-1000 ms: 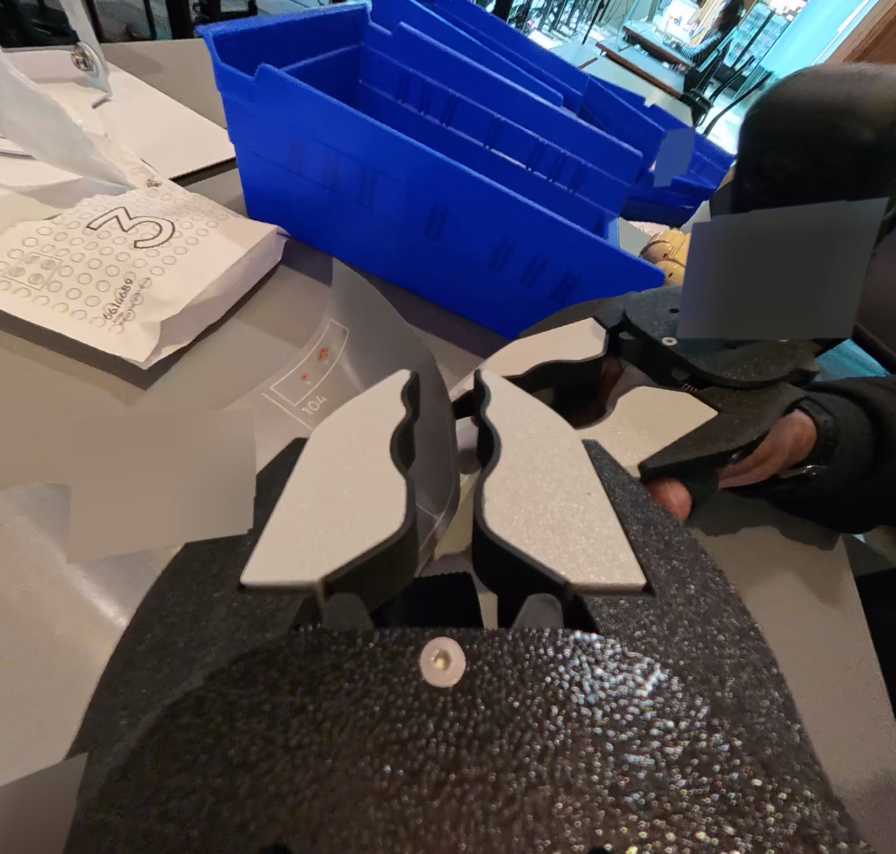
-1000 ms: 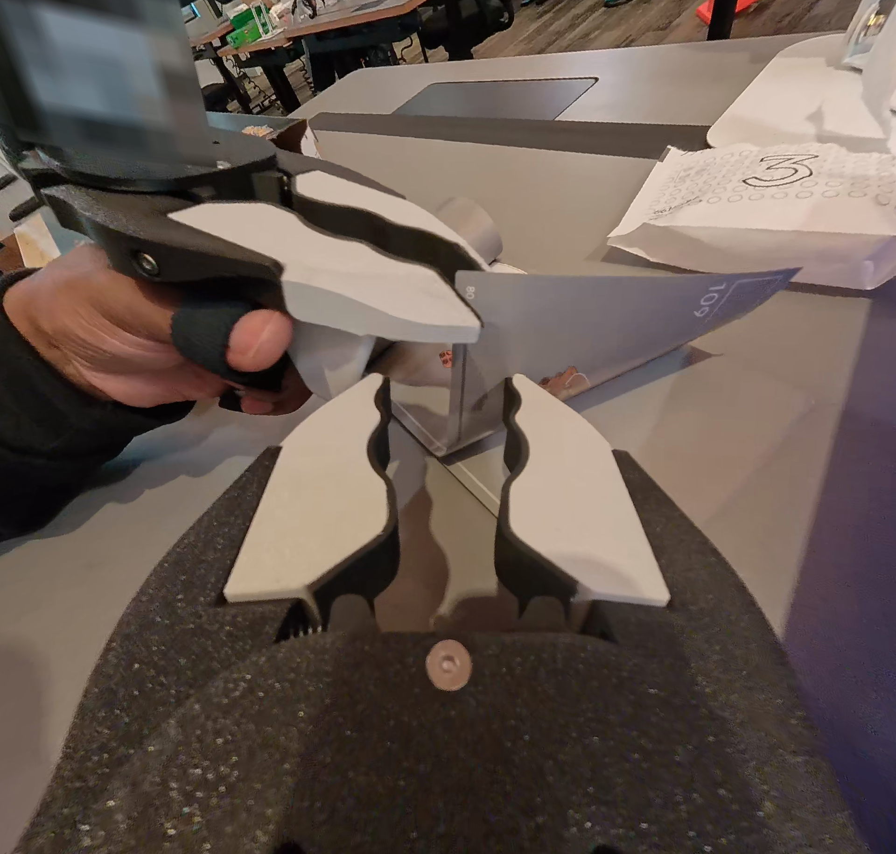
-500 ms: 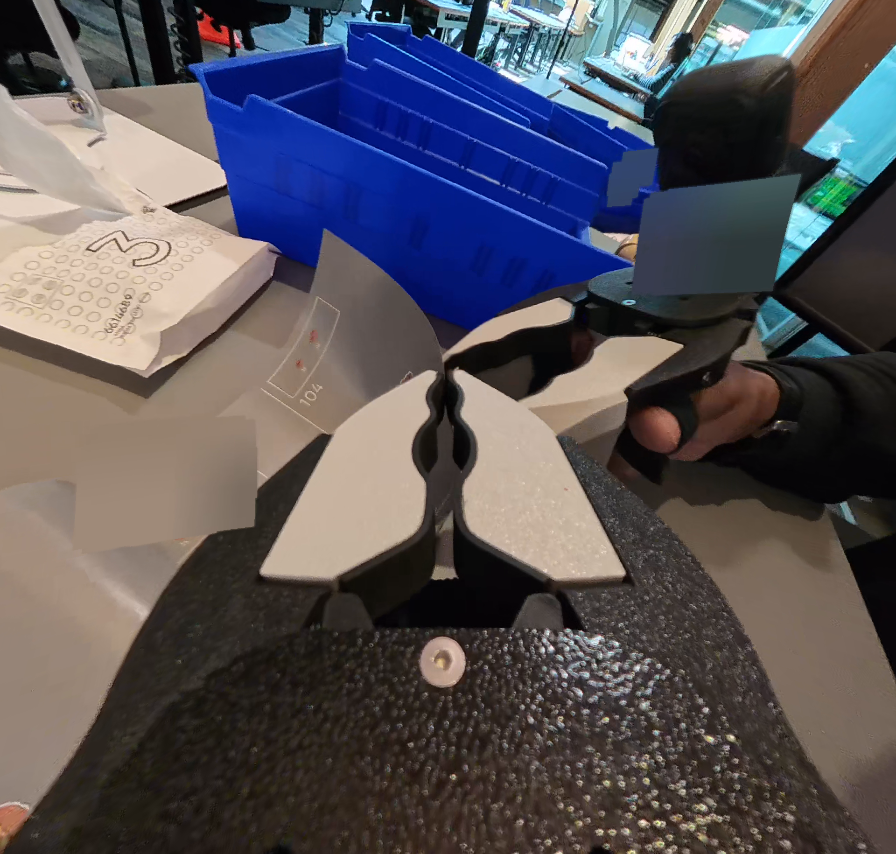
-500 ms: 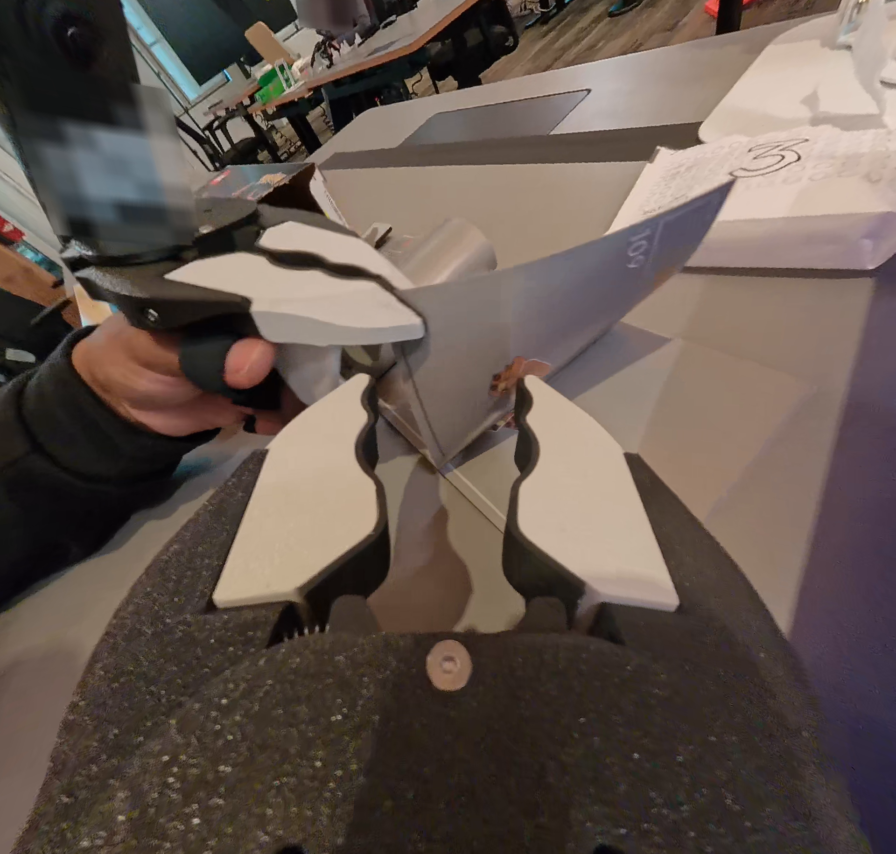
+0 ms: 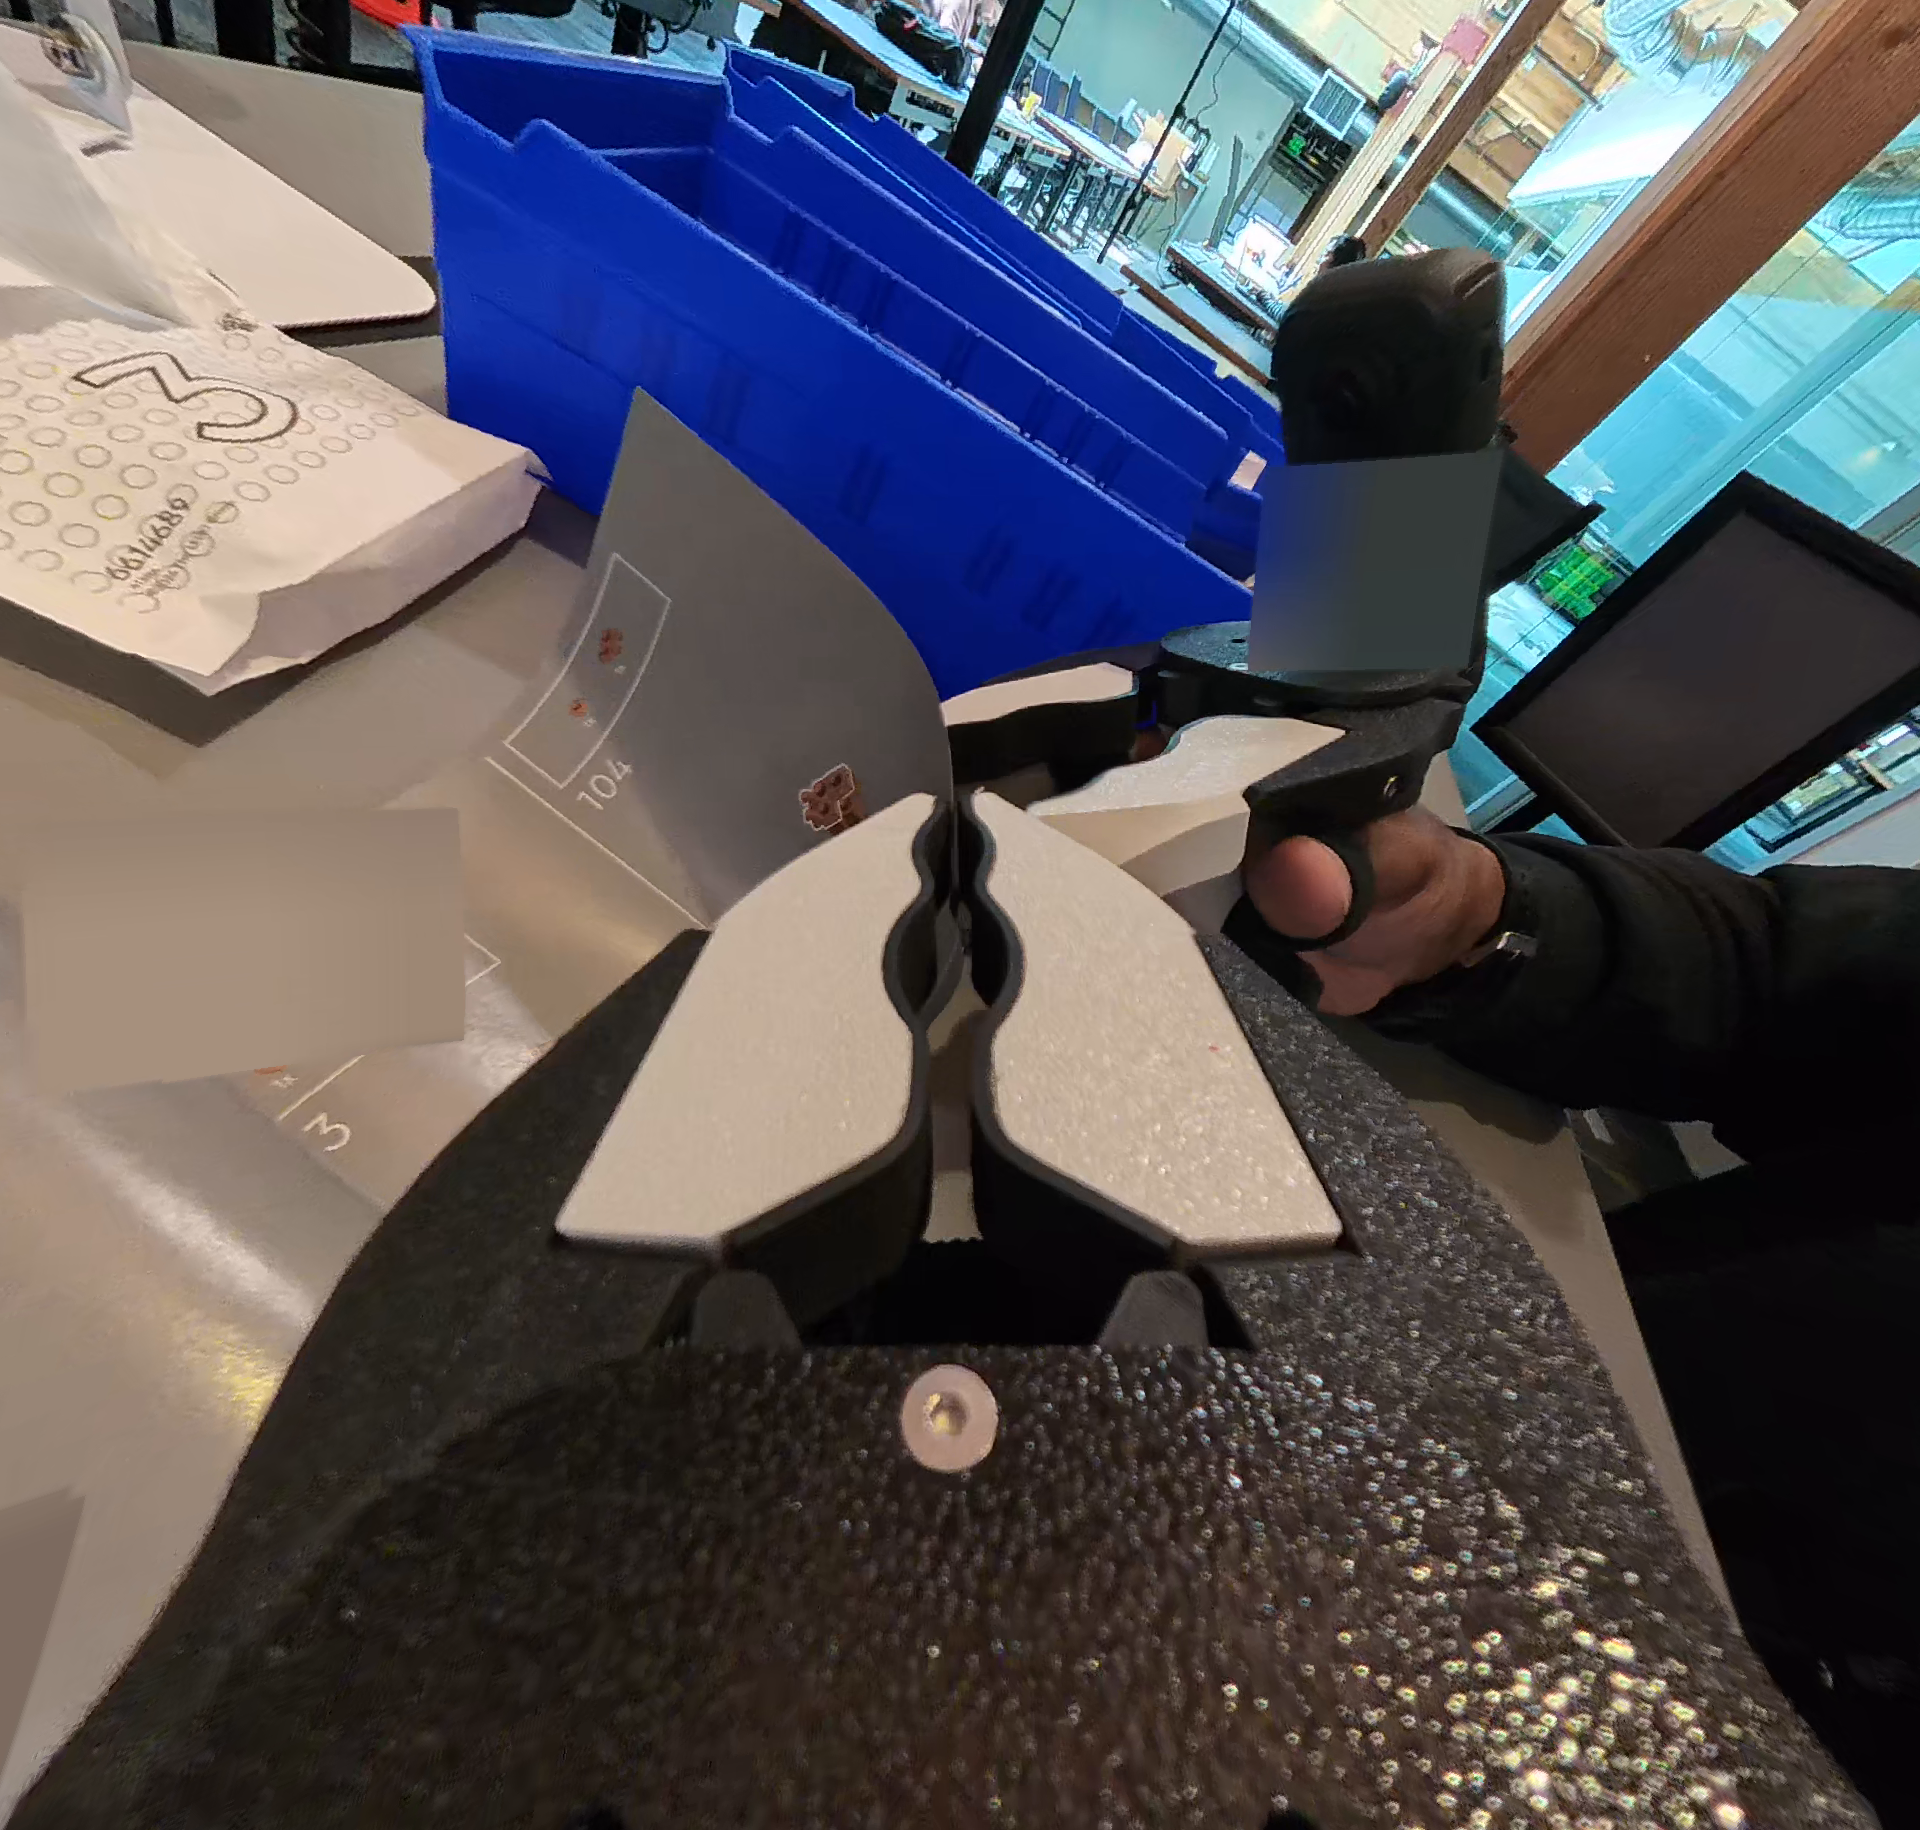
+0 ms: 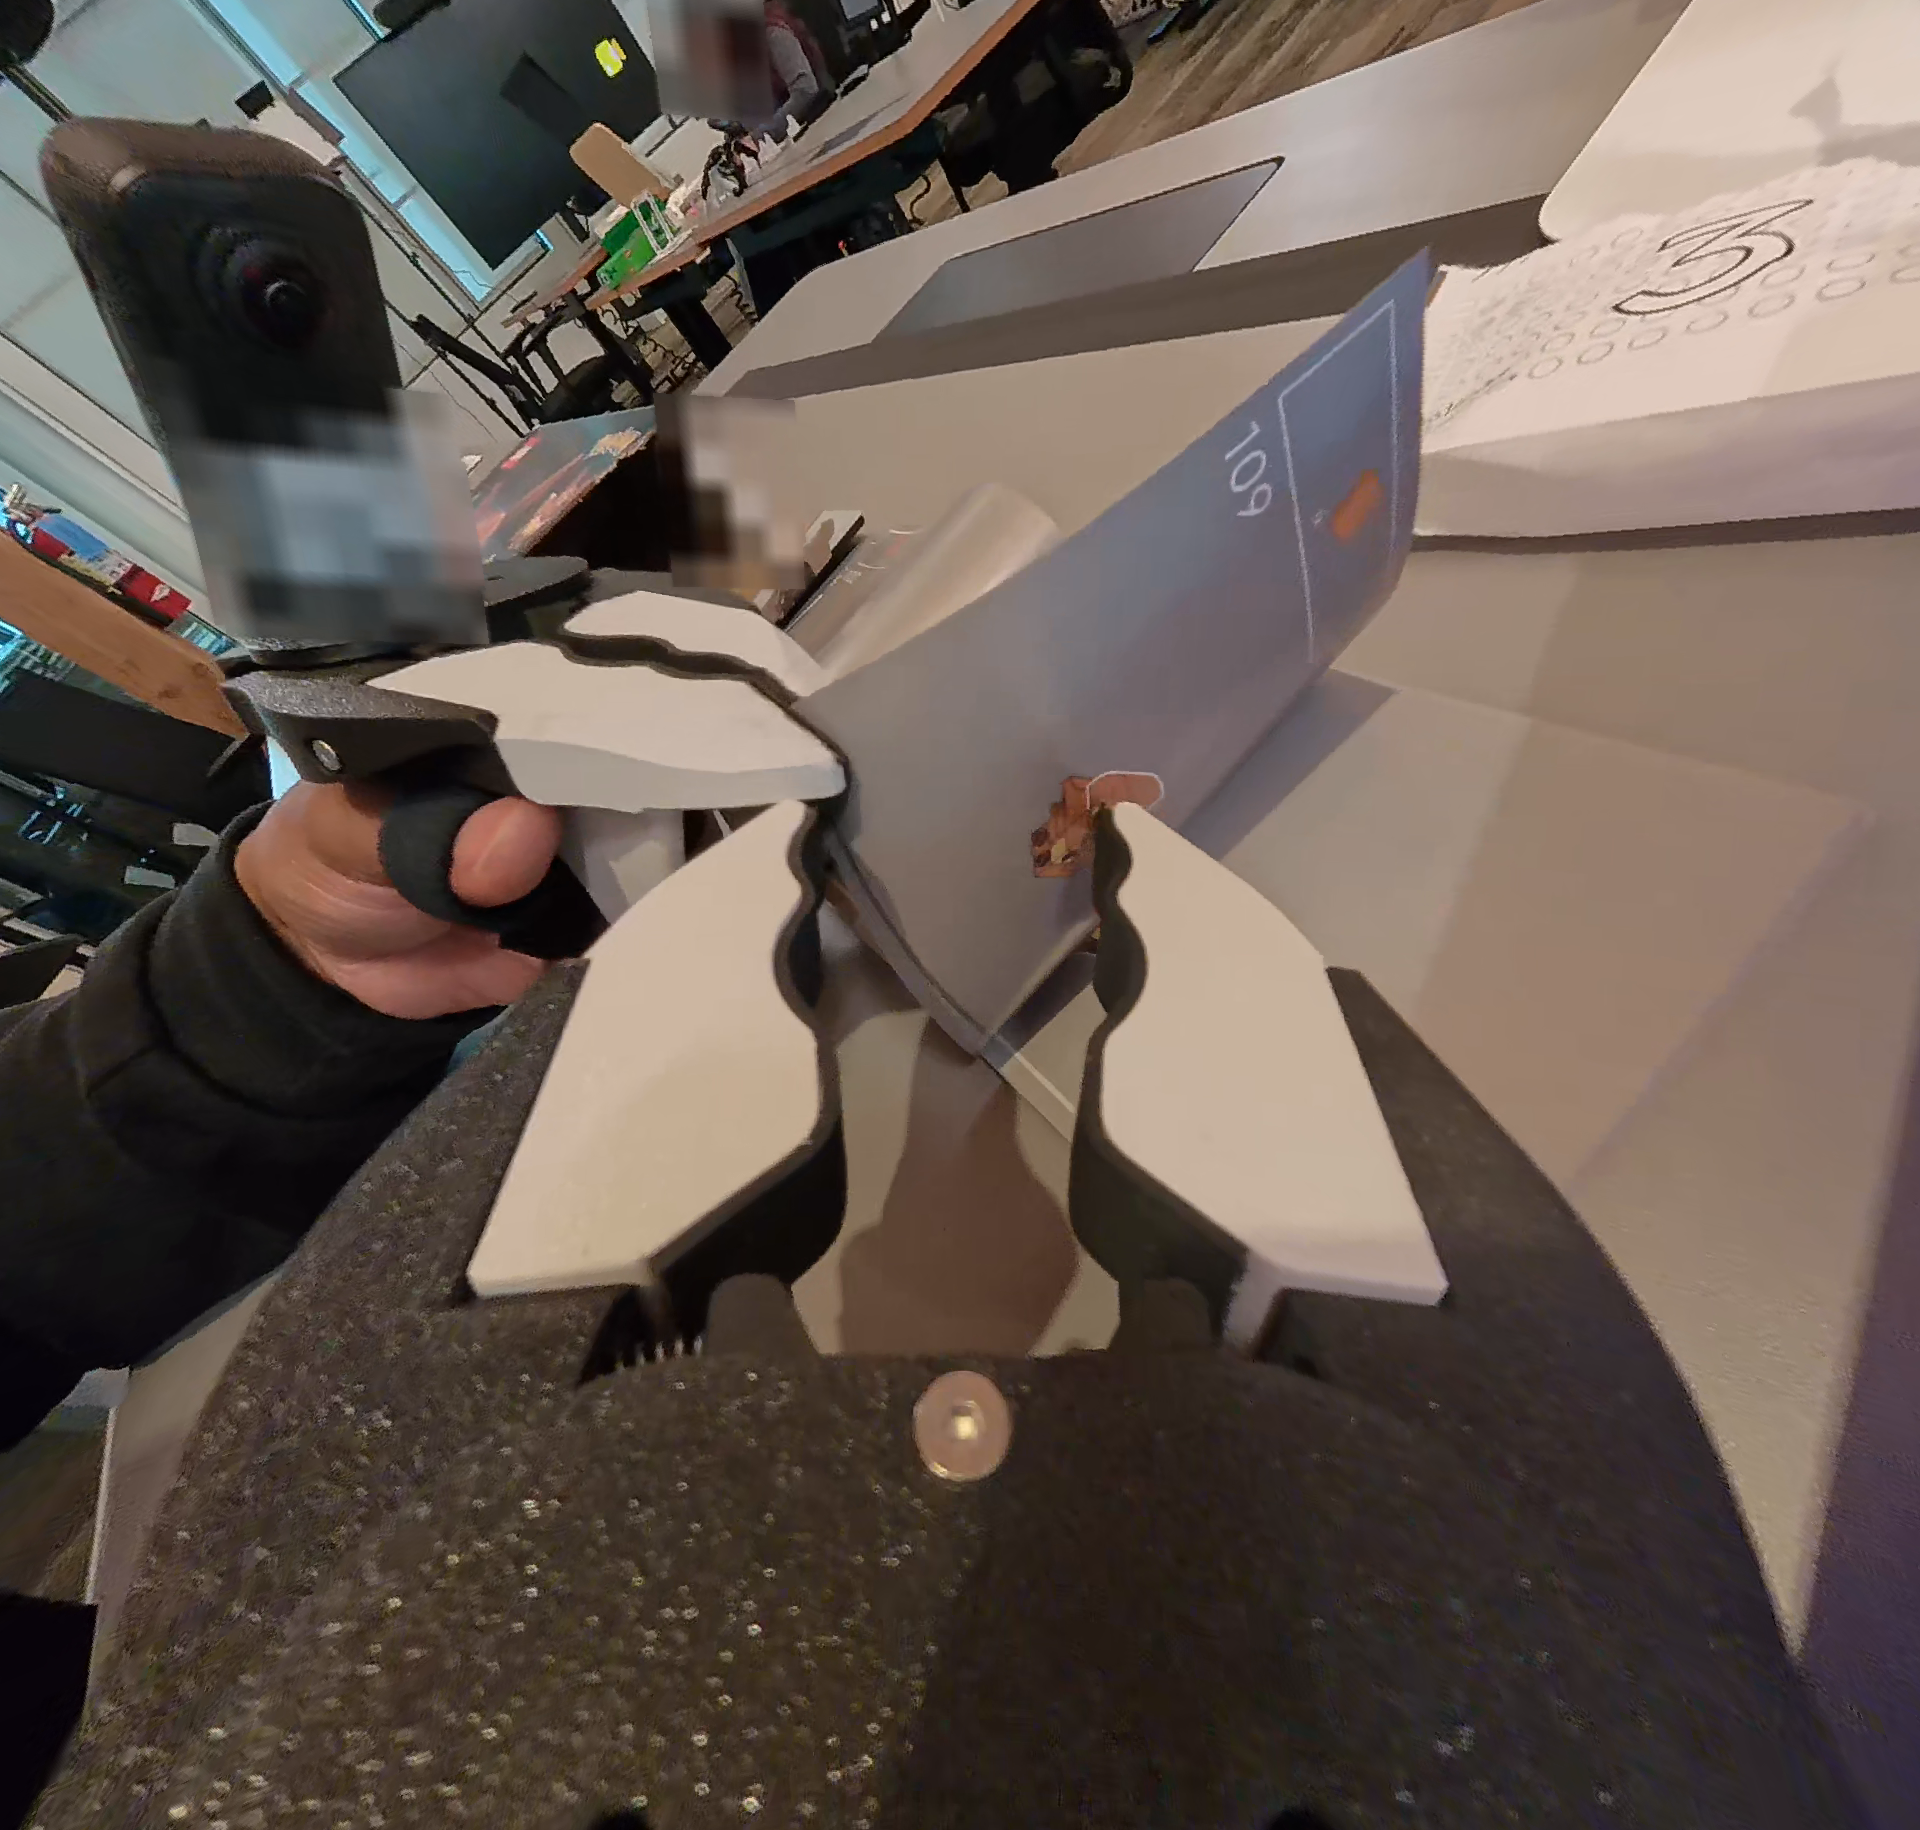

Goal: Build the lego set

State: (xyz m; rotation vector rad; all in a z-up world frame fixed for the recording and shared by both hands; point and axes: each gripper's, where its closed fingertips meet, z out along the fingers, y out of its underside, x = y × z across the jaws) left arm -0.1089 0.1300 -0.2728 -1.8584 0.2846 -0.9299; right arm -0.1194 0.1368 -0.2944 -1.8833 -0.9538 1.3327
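Observation:
My left gripper [image 5: 956, 806] is shut on the edge of a grey printed page [image 5: 727, 637] and holds it curled up off the open booklet [image 5: 540, 845] on the table. The right wrist view shows the same pinch, with the left gripper [image 6: 826, 741] on the page [image 6: 1091, 637]. My right gripper [image 6: 956, 824] is open. The page's lower corner stands between its fingers, and its pads do not press on it. In the left wrist view the right gripper [image 5: 1029, 741] sits just behind the lifted page, held by a hand.
A row of blue plastic bins [image 5: 779, 357] stands behind the booklet. A white paper bag [image 5: 208, 492] lies at the left; it also shows in the right wrist view [image 6: 1714, 326]. A white tray [image 5: 291, 242] lies behind it. A dark monitor [image 5: 1714, 658] stands at the right. My two grippers' fingertips are within a few centimetres of each other.
My left gripper's pads closed on the page edge and lifted it; the page now stands steeper. My right gripper stayed open around the page's corner.

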